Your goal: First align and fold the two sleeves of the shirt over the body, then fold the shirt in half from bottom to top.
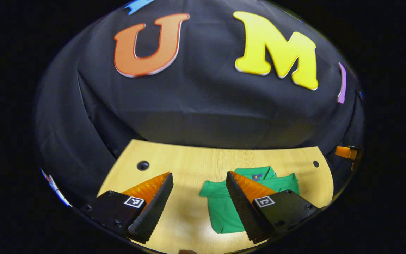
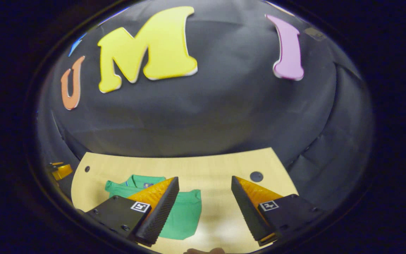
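Left gripper view: left gripper (image 1: 198, 190) jaws wide, holding nothing. Green shirt (image 1: 220, 208) lies flat mid-counter (image 1: 189, 158), collar farthest, sleeves spread. Right gripper view: right gripper (image 2: 204, 194) jaws wide, shirt (image 2: 185, 215) beyond them. Risk: thin cloth bunching, misaligning sleeves. Bare counter surrounds the shirt.

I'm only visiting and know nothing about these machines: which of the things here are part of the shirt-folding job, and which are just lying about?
Part of the job:
- green shirt, lying flat, sleeves spread
- left gripper, open, above the table
- right gripper, open, above the table

Just there:
- wooden table under the shirt
- small orange object beyond the table's edge; can't tell what it is
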